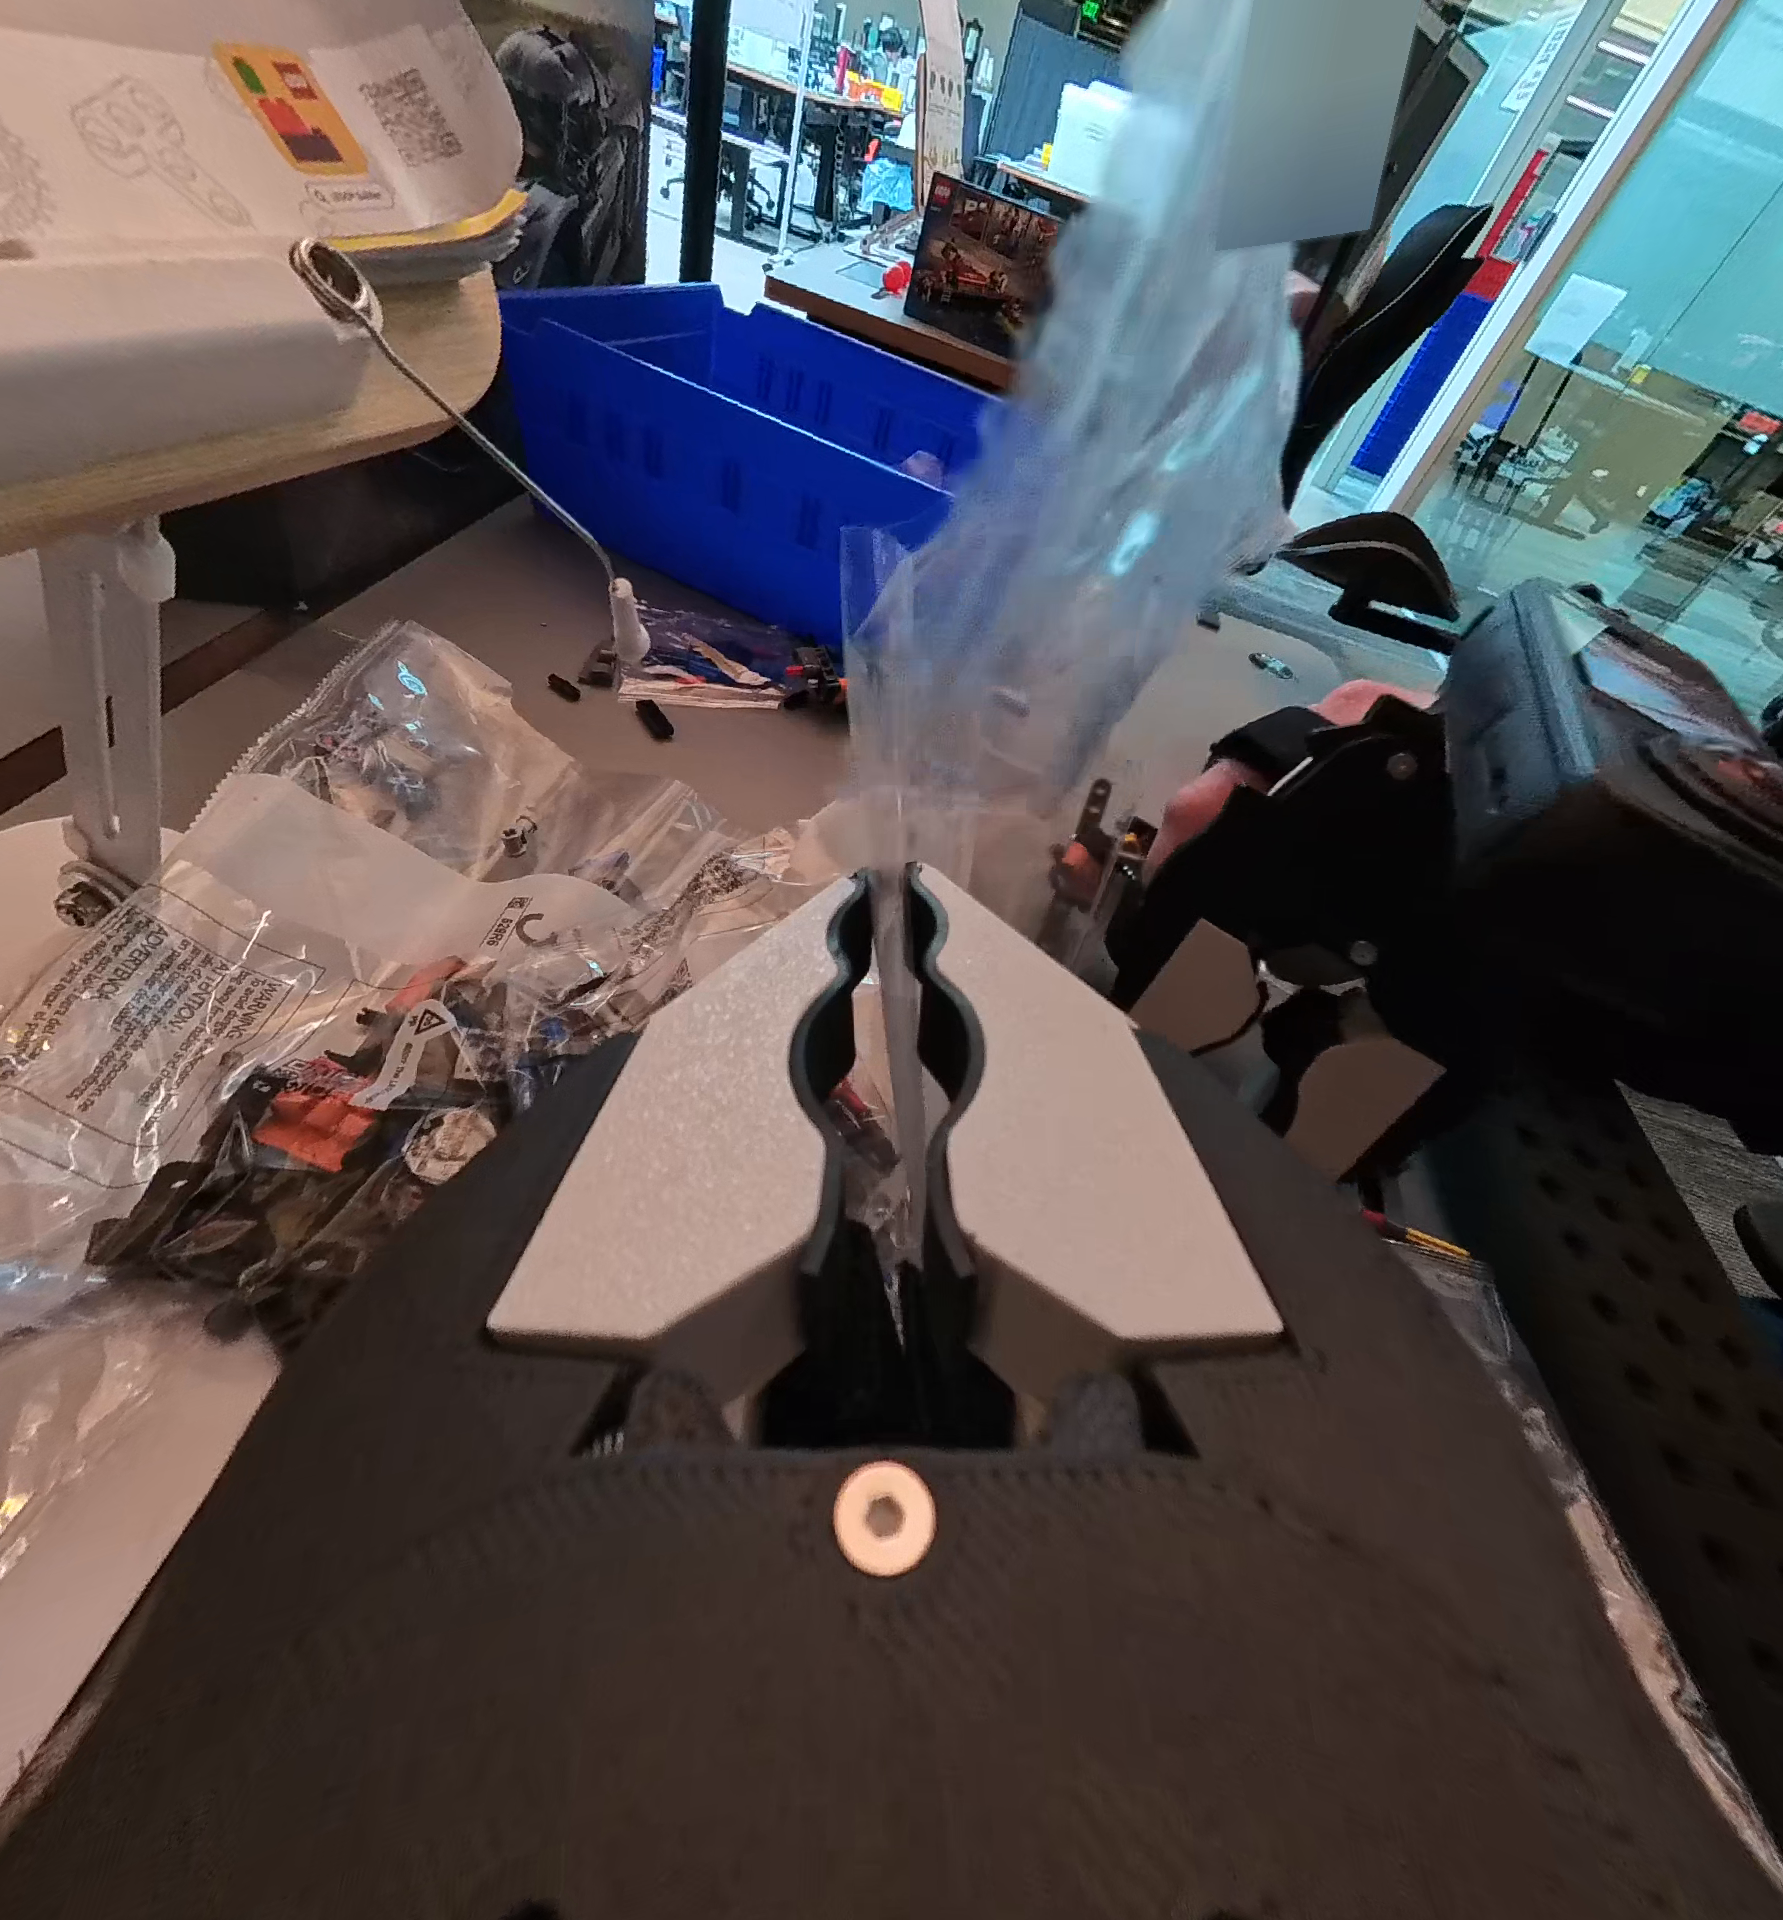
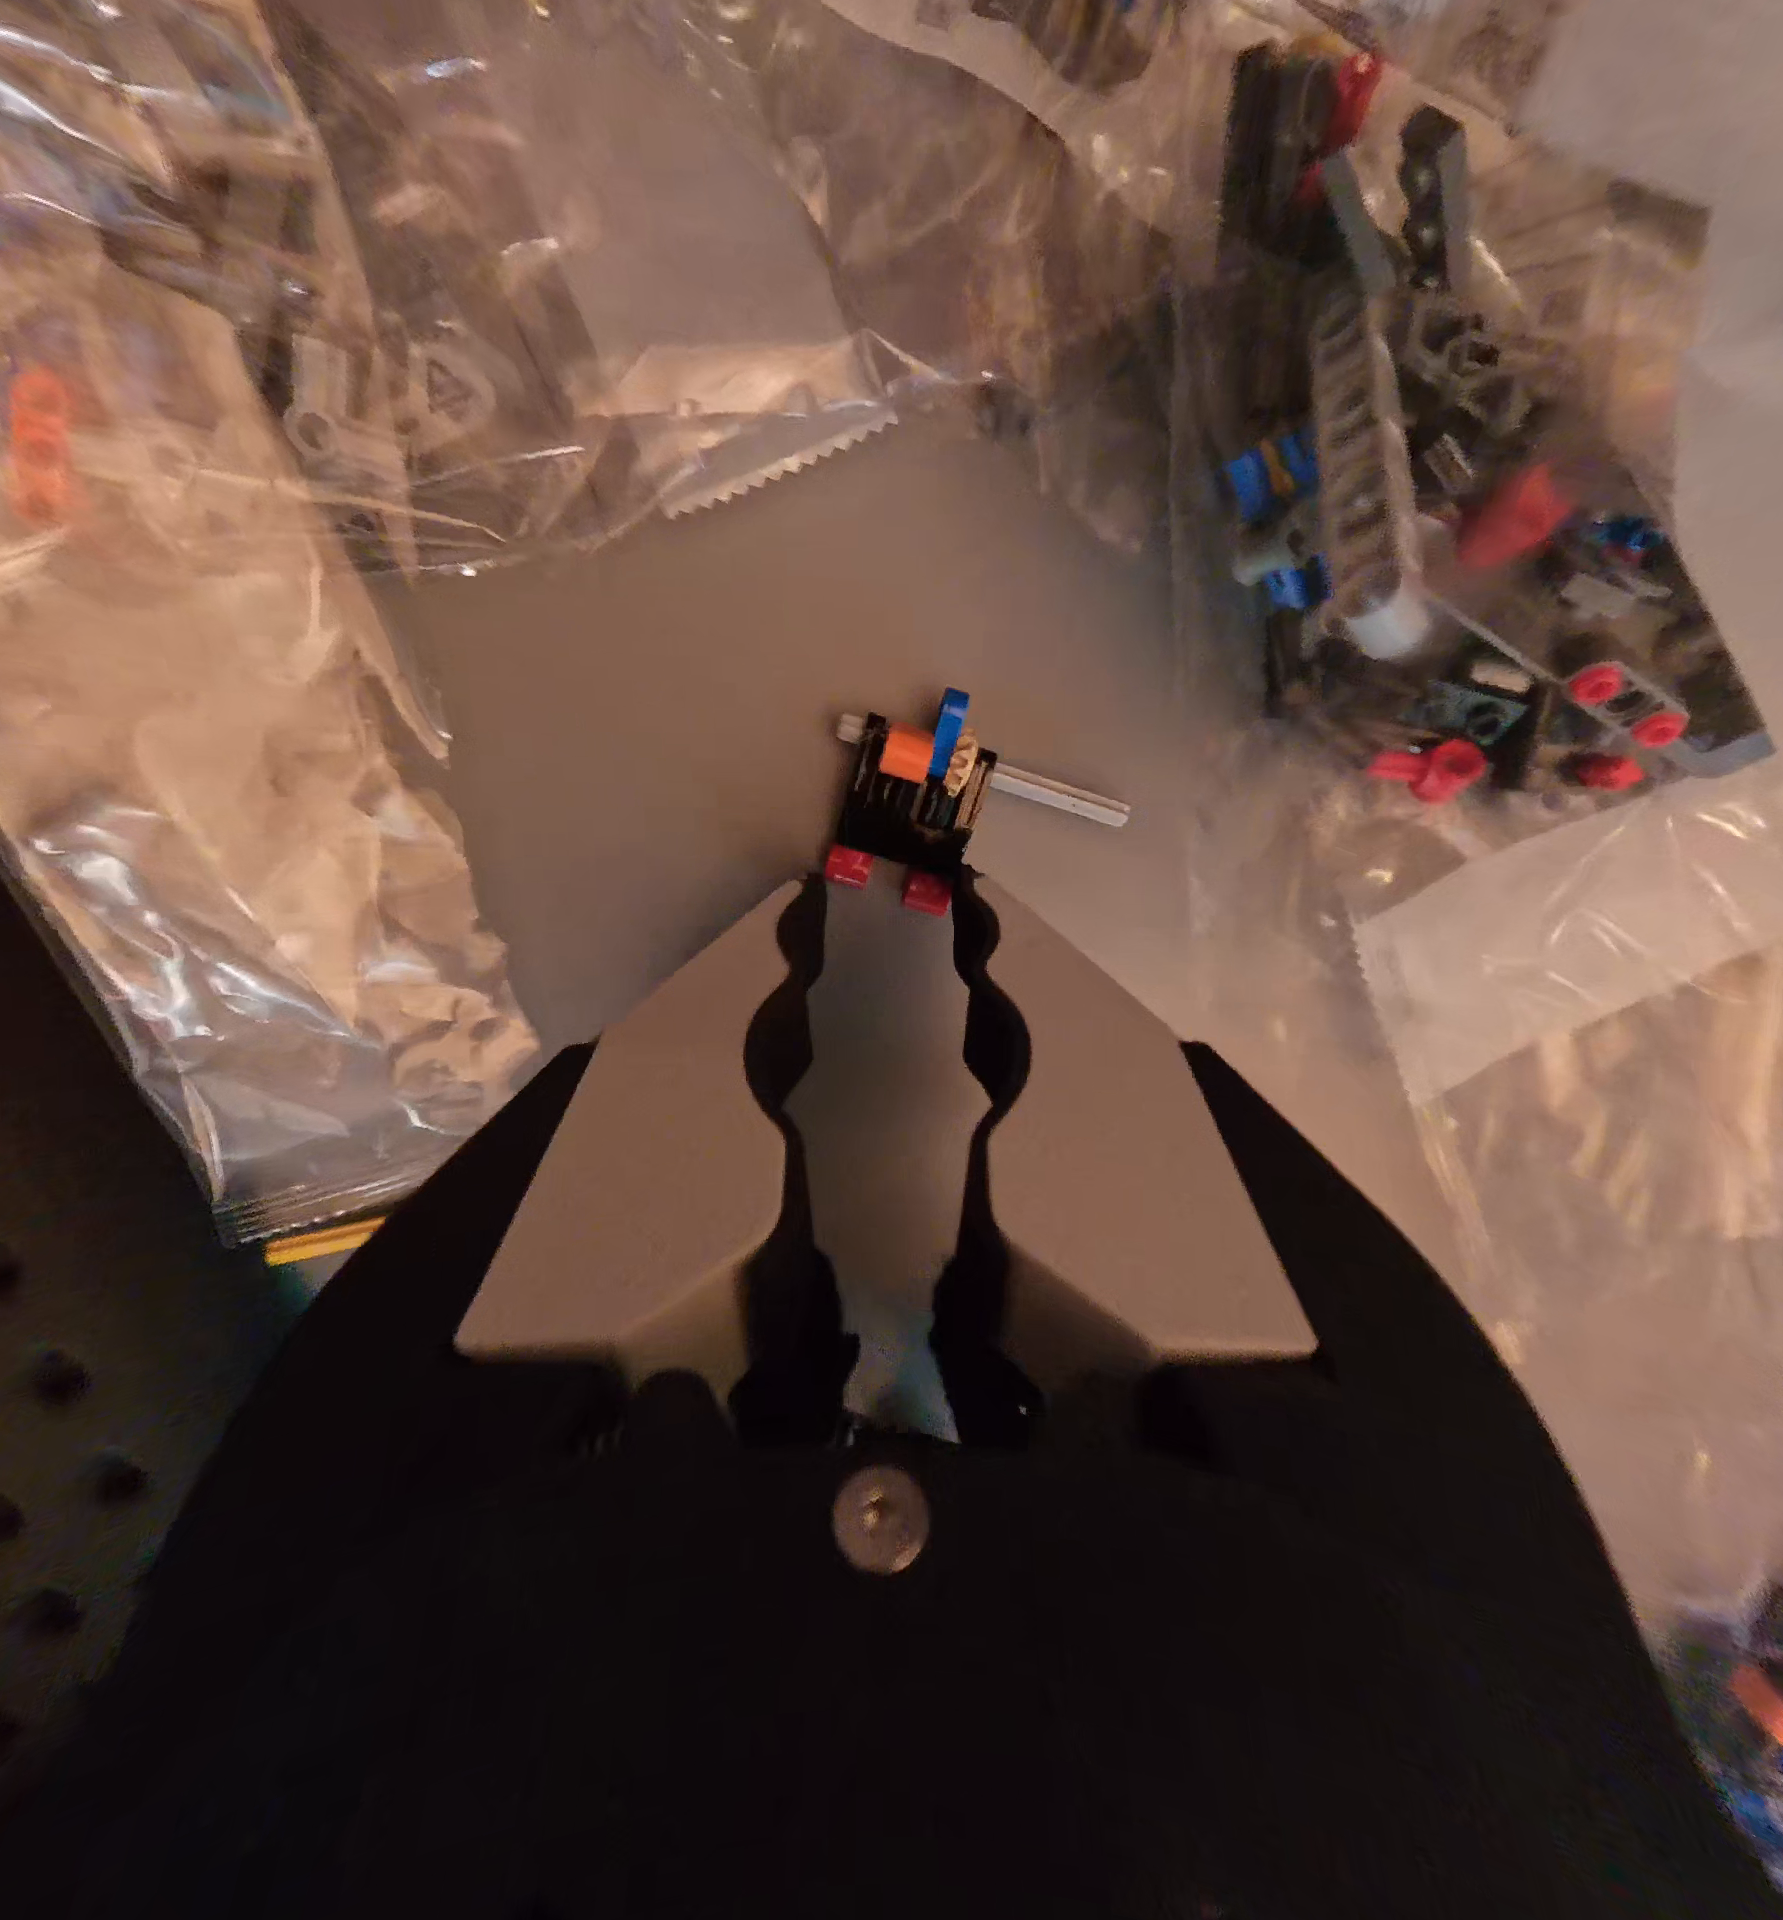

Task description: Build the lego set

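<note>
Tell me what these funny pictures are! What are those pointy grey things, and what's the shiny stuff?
No robot here: a person holds one grabbing tool in each hand, and each tool carries a camera looking along its two grey fingers. The left picture shows the left claw pinched shut on an empty clear plastic bag, lifted above the table. The right picture shows the right claw, open, just behind a small built piece of black, red, orange and blue bricks on a grey rod. Around it lie clear plastic bags of loose bricks. A blue plastic bin stands farther back.
</note>
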The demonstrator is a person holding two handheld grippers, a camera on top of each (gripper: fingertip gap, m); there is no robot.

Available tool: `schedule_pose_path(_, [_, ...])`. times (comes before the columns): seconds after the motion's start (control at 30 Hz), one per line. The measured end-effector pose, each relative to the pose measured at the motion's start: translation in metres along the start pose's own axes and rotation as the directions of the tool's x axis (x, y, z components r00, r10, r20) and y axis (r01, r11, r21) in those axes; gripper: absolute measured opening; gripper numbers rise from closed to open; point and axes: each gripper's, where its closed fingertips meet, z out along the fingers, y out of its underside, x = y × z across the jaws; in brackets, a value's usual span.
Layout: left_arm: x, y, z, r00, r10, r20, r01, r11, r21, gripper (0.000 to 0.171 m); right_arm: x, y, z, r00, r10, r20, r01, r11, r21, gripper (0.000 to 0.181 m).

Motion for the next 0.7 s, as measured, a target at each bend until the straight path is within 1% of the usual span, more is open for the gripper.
schedule_pose_path(0.07, [0.0, 0.001, 0.001, 1.0, 0.0, 0.0, 0.0, 1.0, -0.003, 0.005, -0.004, -0.002, 0.0, 1.0, -0.009, 0.012, 0.009, 1.0, -0.002, 0.024])
schedule_pose_path(0.13, [0.0, 0.001, 0.001, 1.0, 0.0, -0.001, 0.0, 1.0, -0.006, 0.005, -0.003, -0.006, -0.003, 1.0, -0.012, -0.002, 0.012, 1.0, 0.009, 0.028])
schedule_pose_path(0.33, [0.0, 0.003, 0.003, 1.0, 0.0, -0.002, 0.0, 1.0, -0.011, 0.005, -0.005, -0.039, -0.015, 0.999, -0.042, -0.016, 0.044, 0.992, 0.121, 0.028])
schedule_pose_path(0.43, [0.001, 0.003, 0.003, 1.0, 0.001, -0.003, -0.001, 1.0, -0.014, 0.005, -0.002, -0.053, -0.009, 0.998, -0.051, -0.029, 0.054, 0.99, 0.133, 0.028])
schedule_pose_path(0.53, [0.0, 0.002, 0.002, 1.0, 0.002, -0.001, -0.002, 1.0, -0.008, 0.004, 0.005, -0.056, 0.002, 0.998, -0.043, -0.037, 0.046, 0.993, 0.106, 0.028])
schedule_pose_path(0.7, [0.0, 0.001, 0.001, 1.0, 0.002, -0.001, -0.002, 1.0, -0.005, 0.005, 0.013, -0.065, 0.012, 0.999, -0.026, -0.031, 0.029, 0.994, 0.106, 0.027])
